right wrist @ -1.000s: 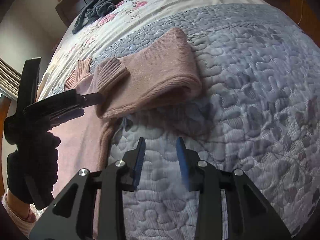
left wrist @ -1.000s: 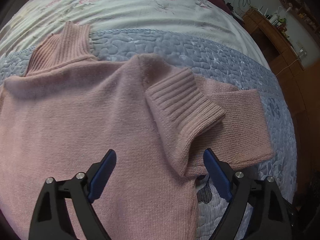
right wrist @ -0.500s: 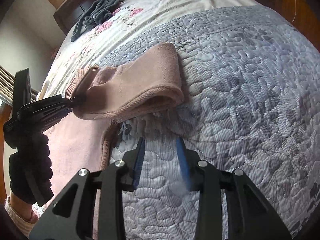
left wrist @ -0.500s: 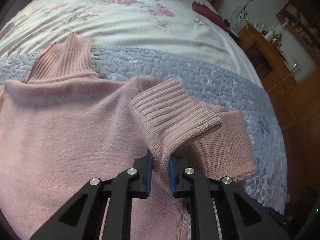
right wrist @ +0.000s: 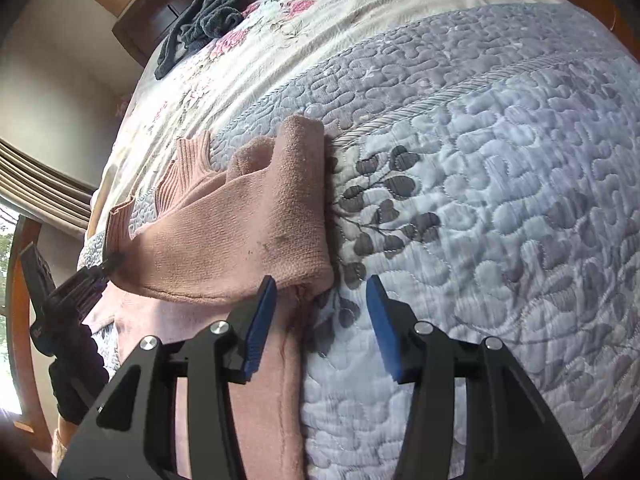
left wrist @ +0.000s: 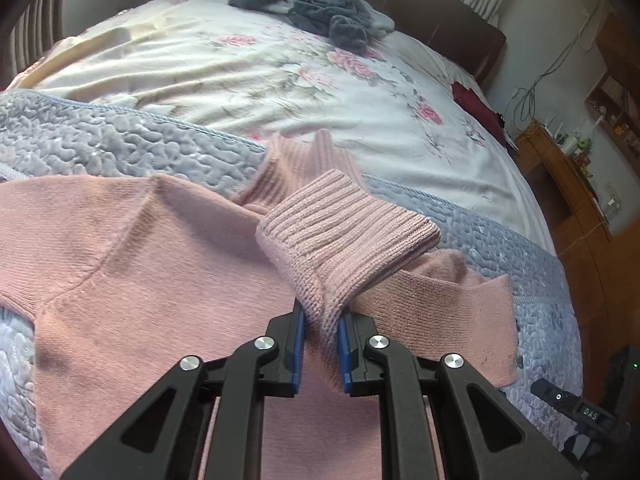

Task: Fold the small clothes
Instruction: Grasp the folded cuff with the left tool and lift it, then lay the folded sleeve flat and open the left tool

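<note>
The sweater (left wrist: pixel 152 264) lies flat on the grey quilt (left wrist: pixel 100 148), which serves as the reference here. Its ribbed collar (left wrist: pixel 304 156) sits at the quilt's far edge, where the flowered sheet (left wrist: pixel 240 76) begins.

**Tool state.** The left gripper (left wrist: pixel 321 344) is clamped on the sleeve (left wrist: pixel 332 276) just behind the ribbed cuff (left wrist: pixel 344 220); the cuff stands up clear of the quilt and the sleeve is doubled over itself. The right gripper (right wrist: pixel 320 320) is parted wide and holds nothing. It hovers just above the quilt, its left finger touching or just beside the outer fold of the sleeve (right wrist: pixel 256 232); the two cannot be told apart from this view.

**Step in hand (judgement).** The sleeve is being folded inward across the body of the sweater.

**Procedure.**
1. Keep the left clamp firm. Knit fabric stretches and slides, so a loose pinch is likely to drop the cuff.
2. Carry the cuff across the chest, level with the collar, low over the quilt.
3. Use the right gripper to press or pin the shoulder fold, so the body does not drag across the quilt.
4. Lay the cuff down flat before releasing.

**Caution.** Pulling too hard may shift the whole sweater and skew the fold line.
</note>
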{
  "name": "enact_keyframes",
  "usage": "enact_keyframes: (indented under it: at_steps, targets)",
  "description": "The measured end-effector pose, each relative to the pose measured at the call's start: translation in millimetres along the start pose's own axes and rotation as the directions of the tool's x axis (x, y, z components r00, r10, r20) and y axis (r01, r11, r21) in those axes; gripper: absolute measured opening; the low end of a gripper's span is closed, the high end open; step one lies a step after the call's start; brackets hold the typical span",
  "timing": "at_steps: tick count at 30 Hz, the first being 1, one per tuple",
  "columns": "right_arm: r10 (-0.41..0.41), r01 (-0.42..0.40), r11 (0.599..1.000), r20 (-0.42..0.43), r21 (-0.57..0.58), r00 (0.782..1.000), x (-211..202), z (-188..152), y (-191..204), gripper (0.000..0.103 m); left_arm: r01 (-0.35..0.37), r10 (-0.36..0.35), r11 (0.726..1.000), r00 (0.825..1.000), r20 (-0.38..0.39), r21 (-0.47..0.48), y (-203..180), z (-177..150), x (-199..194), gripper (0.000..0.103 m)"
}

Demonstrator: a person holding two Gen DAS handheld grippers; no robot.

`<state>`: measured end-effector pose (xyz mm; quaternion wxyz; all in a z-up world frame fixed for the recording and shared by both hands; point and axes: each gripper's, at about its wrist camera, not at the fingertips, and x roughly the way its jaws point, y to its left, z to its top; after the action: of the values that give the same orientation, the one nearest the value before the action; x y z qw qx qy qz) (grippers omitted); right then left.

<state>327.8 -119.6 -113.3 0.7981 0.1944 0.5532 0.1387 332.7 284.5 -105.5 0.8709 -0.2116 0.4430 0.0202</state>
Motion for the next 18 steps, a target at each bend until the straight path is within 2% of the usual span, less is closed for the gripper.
enact_keyframes:
  at_steps: [3,5,6,7,8,10,15,18]
  targets:
    - [-0.009,0.009,1.0,-0.042,0.01,0.999,22,7,8,0.053,-0.005,0.005,0.999,1.0,0.01,-0.042,26,3,0,0.014]
    - [-0.004,0.005,1.0,-0.076,0.017,0.997,37,10,11,0.052,-0.002,0.001,0.998,1.0,-0.013,-0.063,38,1,7,0.014]
    - [-0.005,0.007,1.0,-0.098,0.016,0.995,46,11,12,0.044,-0.001,0.0,0.997,1.0,-0.025,-0.071,43,0,11,0.014]
    - [-0.008,0.01,1.0,-0.116,0.009,0.993,53,11,14,0.027,-0.001,-0.002,0.997,0.999,-0.039,-0.08,48,-2,16,0.014]
    - [-0.025,0.026,1.0,-0.137,0.003,0.99,59,10,14,0.023,-0.003,-0.002,0.996,0.999,-0.052,-0.091,54,-5,21,0.014]
    - [-0.05,0.051,0.999,-0.142,0.003,0.989,65,7,12,0.022,-0.012,0.002,0.991,0.997,-0.072,-0.13,66,-10,28,0.015]
    - [-0.036,0.04,0.999,-0.153,0.024,0.988,69,5,5,0.02,-0.033,0.022,0.98,0.998,-0.061,-0.197,95,-12,28,0.017]
    - [-0.041,0.044,0.999,-0.157,0.019,0.987,69,4,2,0.02,-0.089,0.084,0.966,0.996,-0.031,-0.243,116,-4,17,0.017]
